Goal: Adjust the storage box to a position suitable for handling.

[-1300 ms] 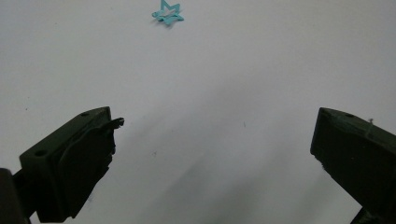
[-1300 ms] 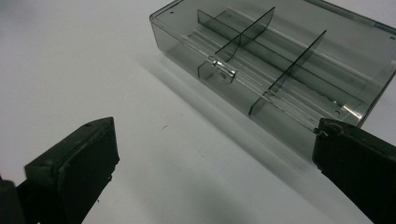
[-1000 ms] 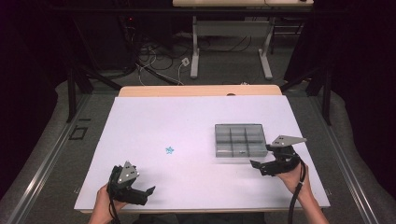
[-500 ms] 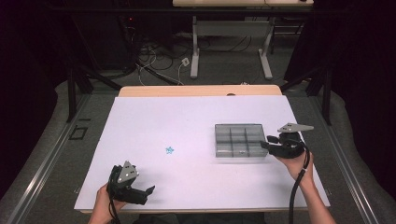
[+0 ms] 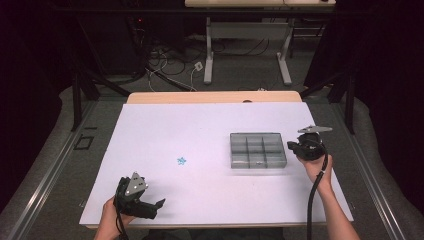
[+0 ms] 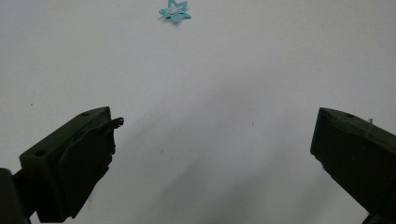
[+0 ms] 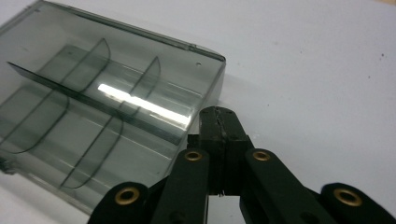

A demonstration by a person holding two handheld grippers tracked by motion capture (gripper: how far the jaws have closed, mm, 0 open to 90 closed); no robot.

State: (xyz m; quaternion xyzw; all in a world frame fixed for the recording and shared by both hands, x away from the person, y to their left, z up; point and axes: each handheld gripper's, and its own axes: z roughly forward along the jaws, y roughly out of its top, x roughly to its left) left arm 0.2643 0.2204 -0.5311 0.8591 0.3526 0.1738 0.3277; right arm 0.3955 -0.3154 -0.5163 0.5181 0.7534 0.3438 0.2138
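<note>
A clear grey compartment box (image 5: 257, 150) lies right of the table's middle, its dividers plain in the right gripper view (image 7: 93, 107). My right gripper (image 5: 291, 146) sits at the box's right edge. Its jaws have just been closing and now meet at the tips (image 7: 218, 114) with nothing between them, just above the box's near corner. A small teal star (image 5: 181, 160) lies on the white sheet left of the box. My left gripper (image 5: 157, 207) rests near the front edge, open, with the star (image 6: 175, 11) well ahead of its spread jaws (image 6: 210, 154).
The white sheet (image 5: 200, 130) covers most of the table, with a wooden strip (image 5: 215, 97) along the far edge. Beyond it, table legs and cables (image 5: 200, 65) stand on the dark floor. The right gripper's cable (image 5: 314, 200) trails along the forearm.
The right gripper moved from the front right up to the box's right side, and its jaws went from open to shut. The left gripper stayed put.
</note>
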